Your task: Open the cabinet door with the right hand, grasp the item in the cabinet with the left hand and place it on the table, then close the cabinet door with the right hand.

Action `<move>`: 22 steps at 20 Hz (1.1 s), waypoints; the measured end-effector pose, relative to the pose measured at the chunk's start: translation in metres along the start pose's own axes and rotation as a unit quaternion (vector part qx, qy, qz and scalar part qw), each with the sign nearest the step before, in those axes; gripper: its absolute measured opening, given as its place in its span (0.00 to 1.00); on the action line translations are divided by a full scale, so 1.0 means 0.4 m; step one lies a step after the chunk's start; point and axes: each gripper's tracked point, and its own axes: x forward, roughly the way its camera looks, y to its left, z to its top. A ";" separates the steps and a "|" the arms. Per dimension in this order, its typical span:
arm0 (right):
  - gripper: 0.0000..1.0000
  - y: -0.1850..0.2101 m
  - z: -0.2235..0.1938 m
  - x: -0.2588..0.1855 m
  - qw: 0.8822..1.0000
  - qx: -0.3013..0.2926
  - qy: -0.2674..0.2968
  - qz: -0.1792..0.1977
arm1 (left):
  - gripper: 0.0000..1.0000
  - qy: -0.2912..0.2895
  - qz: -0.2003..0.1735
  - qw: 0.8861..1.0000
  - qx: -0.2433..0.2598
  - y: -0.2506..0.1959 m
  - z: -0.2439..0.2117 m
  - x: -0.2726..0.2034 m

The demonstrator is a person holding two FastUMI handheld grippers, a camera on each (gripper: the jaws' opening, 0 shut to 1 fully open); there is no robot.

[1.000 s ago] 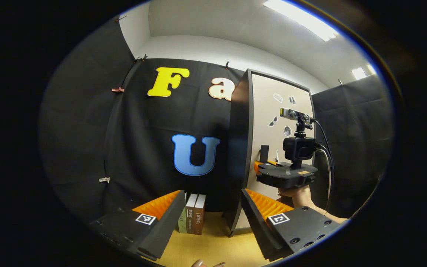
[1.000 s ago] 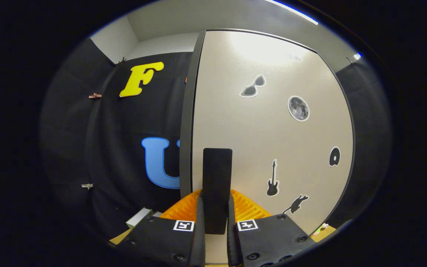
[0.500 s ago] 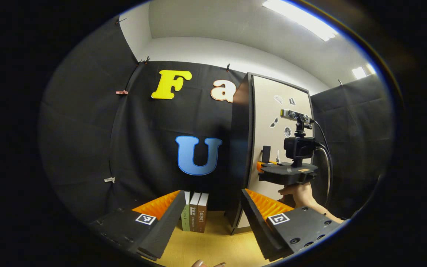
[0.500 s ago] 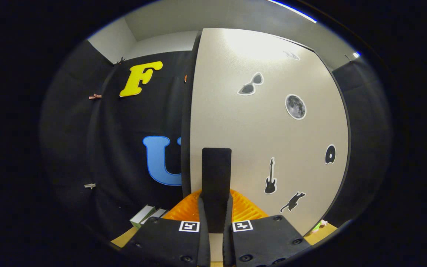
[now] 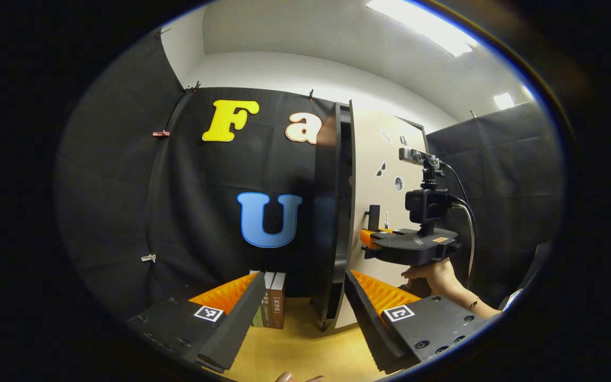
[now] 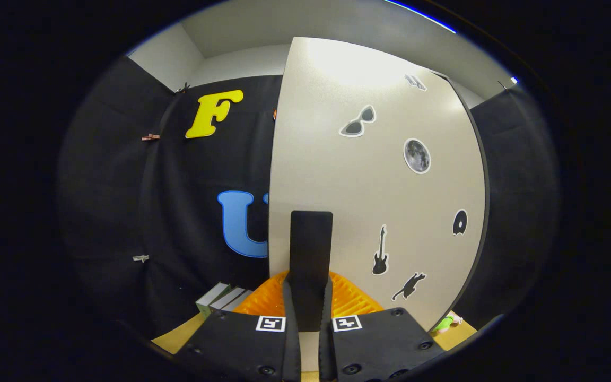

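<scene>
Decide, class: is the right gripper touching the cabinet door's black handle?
Touching. In the right gripper view, the right gripper has both fingers pressed against the sides of the black handle on the cabinet door.

The table (image 5: 305,350) has a light wooden top. A short row of upright books (image 5: 271,307) stands on it near the back, and the cabinet (image 5: 332,223) stands on it just beside them. In the right gripper view a small green object (image 6: 446,321) lies on the table by the cabinet's far side.

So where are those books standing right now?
In the left gripper view the books stand upright on the wooden table, low and centre, against the black cloth wall, just left of the cabinet door and beyond the left gripper.
</scene>
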 end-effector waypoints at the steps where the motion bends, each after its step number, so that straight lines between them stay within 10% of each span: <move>1: 0.17 -0.003 0.003 -0.014 1.000 -0.002 0.001 0.003 | 0.94 0.000 -0.005 1.000 0.002 -0.012 0.001 -0.004; 22: 0.17 -0.174 0.027 -0.286 0.999 -0.006 0.005 0.041 | 0.94 0.000 -0.133 0.991 -0.006 -0.291 0.003 0.021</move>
